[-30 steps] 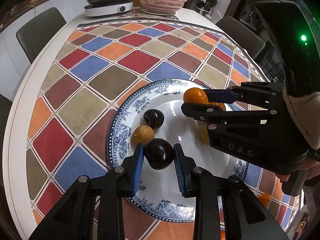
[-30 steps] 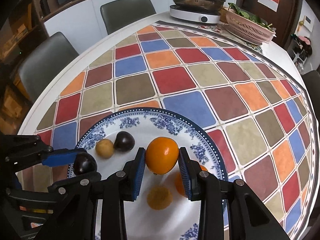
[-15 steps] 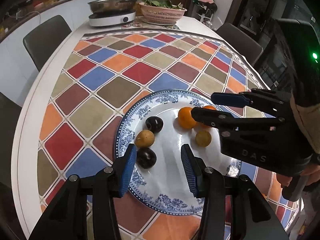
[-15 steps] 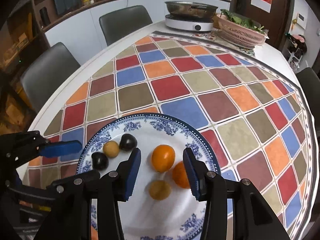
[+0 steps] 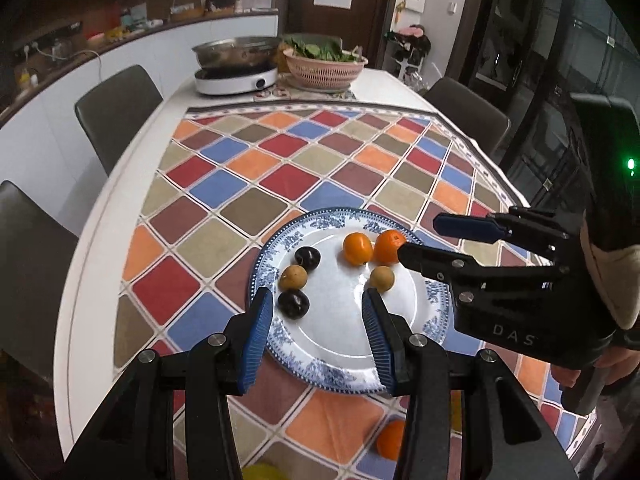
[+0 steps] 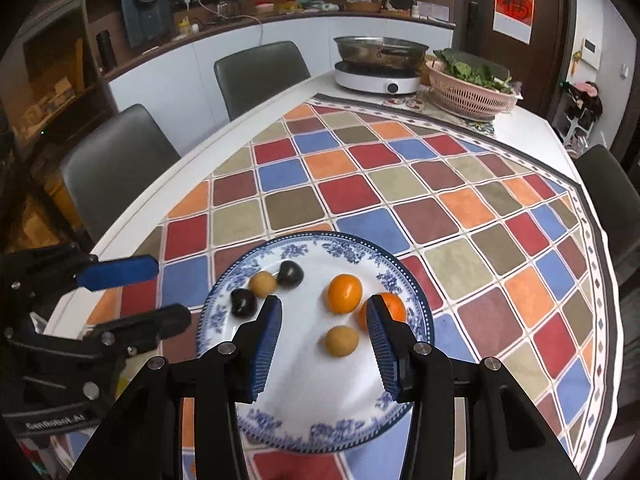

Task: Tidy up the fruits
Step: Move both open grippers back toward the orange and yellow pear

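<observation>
A blue-and-white plate (image 5: 344, 372) (image 6: 320, 432) on the checked tablecloth holds several fruits: two dark plums (image 5: 293, 304) (image 5: 307, 257), two small tan fruits (image 5: 293, 277) (image 5: 382, 278) and two oranges (image 5: 357, 248) (image 5: 387, 246). In the right wrist view the oranges (image 6: 345, 293) (image 6: 394, 304) and the plums (image 6: 243, 303) (image 6: 290, 273) lie apart on the plate. My left gripper (image 5: 318, 320) is open and empty above the plate's near side. My right gripper (image 6: 323, 328) is open and empty above the plate; it also shows in the left wrist view (image 5: 432, 242).
One more orange (image 5: 390, 438) lies on the cloth near the table's front edge, beside something yellow (image 5: 260, 472). An induction cooker with a steel pot (image 5: 236, 66) and a pink basket of greens (image 5: 324, 66) stand at the far end. Grey chairs (image 6: 120, 164) surround the table.
Both grippers opened, let go of a dark plum and an orange onto the plate, then rose and drew back from it.
</observation>
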### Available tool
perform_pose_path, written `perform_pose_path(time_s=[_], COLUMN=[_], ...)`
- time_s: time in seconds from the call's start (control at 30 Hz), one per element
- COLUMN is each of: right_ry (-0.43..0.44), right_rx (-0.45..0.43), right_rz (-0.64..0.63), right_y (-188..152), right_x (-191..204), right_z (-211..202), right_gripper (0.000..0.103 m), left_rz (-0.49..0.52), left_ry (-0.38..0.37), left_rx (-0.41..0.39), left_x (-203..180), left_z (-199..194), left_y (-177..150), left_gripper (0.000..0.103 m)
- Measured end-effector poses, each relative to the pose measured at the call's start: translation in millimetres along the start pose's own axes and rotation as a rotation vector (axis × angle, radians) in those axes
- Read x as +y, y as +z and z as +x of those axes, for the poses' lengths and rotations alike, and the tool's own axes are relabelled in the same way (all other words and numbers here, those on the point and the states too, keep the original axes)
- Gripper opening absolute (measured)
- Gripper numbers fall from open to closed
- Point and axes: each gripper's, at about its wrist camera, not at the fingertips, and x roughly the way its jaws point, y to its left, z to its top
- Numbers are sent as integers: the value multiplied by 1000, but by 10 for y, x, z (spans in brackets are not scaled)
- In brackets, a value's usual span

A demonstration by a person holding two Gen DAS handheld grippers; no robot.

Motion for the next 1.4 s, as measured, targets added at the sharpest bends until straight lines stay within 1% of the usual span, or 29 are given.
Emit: perform_pose_path(time_s=[0.13, 0.27, 0.4, 0.7, 0.77, 0.83, 0.9, 1.07, 1.1, 1.13, 1.27, 1.4], right_ry=[-5, -27, -30, -20, -21, -37, -62, -91, -91, -89, -87, -81], right_rx=[-25, -61, -92, -143, -156, -168, -195, -223, -224, -224, -217, -190], right_rz=[-9, -30, -37, -29, -26, -26, -19, -9, -5, 4, 19, 26], right_y=[-73, -152, -237, -468, -529, -592, -672, -834, -858, -898, -1032, -1160], right_x=[79, 172, 230, 366, 389, 409, 429, 457, 457, 451, 438, 421], right_z=[-220, -486, -724, -1159, -1240, -1312, -1415, -1561, -1576, -1587, -1584, -1544], right_gripper=[45, 45, 45, 45, 45, 52, 53, 54, 55, 58, 59, 59], left_rz=[4, 3, 1, 10, 18, 26, 39, 67, 73, 75, 84, 100], left_ry=[4, -2, -11, -26, -24, -18, -14, -15, -18, -19, -13, -20], left_rx=[-32, -62, -93, -130, -141, -155, -166, -175, -175, -174, -173, -155], left_x=[-52, -118, -198, -341, -373, -404, -444, -523, -543, -552, -594, -643], left_z=[-235, -454, -662, -957, -1013, -1066, -1117, -1179, -1183, -1184, -1182, -1133], left_y=[-77, -162, -255, -478, -526, -572, -623, -748, -783, -808, -921, -1036], left_gripper=[45, 45, 46, 47, 50, 56, 59, 63, 64, 64, 64, 65])
